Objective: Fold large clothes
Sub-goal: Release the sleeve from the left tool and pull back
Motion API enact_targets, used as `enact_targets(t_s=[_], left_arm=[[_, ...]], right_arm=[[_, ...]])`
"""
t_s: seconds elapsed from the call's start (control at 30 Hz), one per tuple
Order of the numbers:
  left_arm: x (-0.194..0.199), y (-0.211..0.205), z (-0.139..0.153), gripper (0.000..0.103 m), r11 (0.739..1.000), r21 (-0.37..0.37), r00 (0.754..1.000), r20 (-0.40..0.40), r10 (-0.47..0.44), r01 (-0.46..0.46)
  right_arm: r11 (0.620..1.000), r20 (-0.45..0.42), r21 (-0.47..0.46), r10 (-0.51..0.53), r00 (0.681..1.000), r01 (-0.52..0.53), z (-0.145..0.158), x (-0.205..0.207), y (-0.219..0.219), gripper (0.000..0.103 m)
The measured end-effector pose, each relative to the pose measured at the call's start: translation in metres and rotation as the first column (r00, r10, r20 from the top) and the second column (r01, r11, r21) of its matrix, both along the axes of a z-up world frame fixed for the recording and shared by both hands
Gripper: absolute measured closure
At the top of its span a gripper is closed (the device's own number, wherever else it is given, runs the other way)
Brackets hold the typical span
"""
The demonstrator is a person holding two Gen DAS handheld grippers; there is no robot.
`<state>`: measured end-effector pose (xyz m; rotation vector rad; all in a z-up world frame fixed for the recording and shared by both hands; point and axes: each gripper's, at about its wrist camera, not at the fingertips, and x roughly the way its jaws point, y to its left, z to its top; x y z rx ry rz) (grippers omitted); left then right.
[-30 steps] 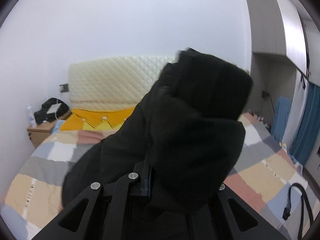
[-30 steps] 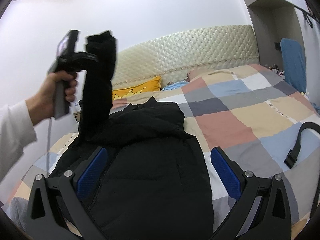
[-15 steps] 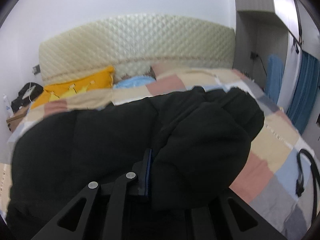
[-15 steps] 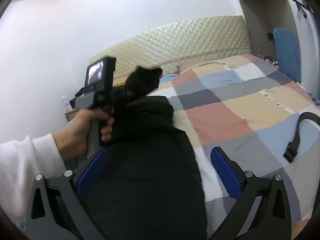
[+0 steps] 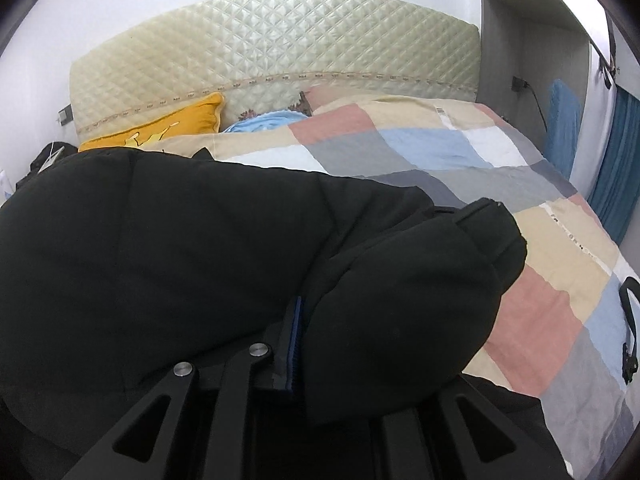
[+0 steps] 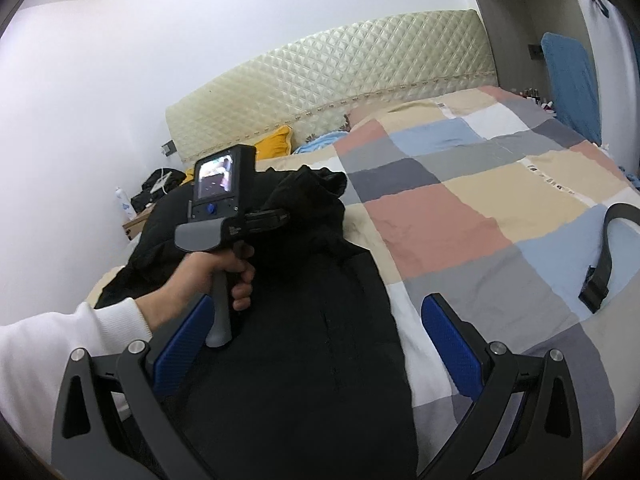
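Note:
A large black padded jacket (image 6: 304, 360) lies along the left side of the bed. My left gripper (image 5: 300, 308) is shut on one of its sleeves (image 5: 400, 300), whose cuff bulges to the right of the fingers and rests low over the jacket body (image 5: 160, 248). In the right wrist view a hand in a white sleeve holds that left gripper (image 6: 280, 216) over the jacket's upper part, with the bunched sleeve (image 6: 308, 196) at its tips. My right gripper (image 6: 316, 304) stands wide open above the jacket's lower body, with nothing pressed between its blue pads (image 6: 452, 344).
The patchwork quilt (image 6: 460, 208) covers the bed to the right of the jacket. A black strap (image 6: 608, 248) lies near the right edge. A quilted headboard (image 5: 280, 52), a yellow pillow (image 5: 172, 128) and a bedside table with a bottle (image 6: 124, 204) stand at the back.
The left gripper has come down from high in the air with the sleeve, bringing it over the jacket's body. The right gripper has shifted slightly and stays open.

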<state>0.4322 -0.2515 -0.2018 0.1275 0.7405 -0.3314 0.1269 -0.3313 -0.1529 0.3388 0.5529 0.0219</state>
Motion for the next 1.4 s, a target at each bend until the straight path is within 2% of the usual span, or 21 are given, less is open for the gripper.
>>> enact_targets(t_s=[0.1,0.2,0.33,0.4,0.43,0.47,0.5,0.53,0.57,0.7,0.77,1.07,1.27,1.4], left_arm=[[-0.002,0.002,0.005,0.091,1.0,0.007,1.0,-0.001,0.009,-0.009],[-0.014,-0.001,0.017,0.091,0.999,0.049,0.998,0.058,0.014,-0.017],[-0.022,0.004,0.03,0.09,0.999,0.035,0.998,0.059,0.03,-0.032],[-0.026,0.006,0.035,0.084,0.999,0.044,0.998,0.05,0.028,-0.03],[-0.029,0.008,0.037,0.079,0.998,0.05,0.999,0.046,0.027,-0.03],[-0.031,0.01,0.038,0.06,0.998,0.053,0.999,0.037,0.029,-0.031],[-0.032,0.012,0.039,0.047,0.998,0.055,0.999,0.026,0.035,-0.036],[-0.033,0.015,0.04,0.023,0.997,0.06,0.999,0.013,0.05,-0.051],[-0.034,0.019,0.041,0.015,0.996,0.062,0.998,0.004,0.066,-0.066],[-0.047,0.039,0.054,0.015,0.994,0.059,0.996,-0.019,0.091,-0.089],[-0.058,0.052,0.07,0.015,0.995,0.035,0.995,-0.01,0.098,-0.097],[-0.129,0.115,0.186,0.015,0.988,-0.038,0.978,0.136,0.156,-0.153],[-0.193,0.159,0.243,0.015,0.981,-0.025,0.958,0.212,0.193,-0.192],[-0.226,0.189,0.253,0.015,0.981,-0.06,0.968,0.163,0.192,-0.185]], right_arm=[[1.0,-0.002,0.007,-0.01,1.0,0.01,-0.001,0.0,-0.003,0.0],[1.0,0.004,-0.002,-0.021,1.0,0.021,0.0,0.0,-0.005,0.0],[1.0,0.017,-0.005,-0.026,1.0,0.026,0.001,-0.003,-0.009,0.0],[0.999,0.024,-0.009,-0.031,0.999,0.031,0.002,-0.004,-0.01,0.0],[0.999,0.027,-0.009,-0.033,0.999,0.033,0.003,-0.005,-0.01,0.0],[0.999,0.029,-0.008,-0.034,0.999,0.034,0.003,-0.005,-0.01,0.0],[0.999,0.03,-0.008,-0.034,0.999,0.034,0.003,-0.006,-0.011,0.0],[0.999,0.034,-0.009,-0.032,0.999,0.032,0.004,-0.006,-0.011,0.0],[1.0,0.038,-0.01,-0.026,0.999,0.026,0.004,-0.006,-0.01,0.0],[1.0,0.033,-0.011,0.0,0.999,0.0,0.003,-0.004,-0.007,0.0],[1.0,0.04,-0.02,0.0,0.999,0.001,0.005,-0.006,-0.006,0.0],[0.999,0.048,-0.045,-0.01,0.999,0.012,0.011,-0.011,0.0,0.0],[0.999,0.107,-0.036,0.018,0.994,-0.014,0.044,-0.034,0.005,0.0],[0.996,0.195,-0.091,0.014,0.981,0.004,0.084,-0.064,0.012,0.0]])
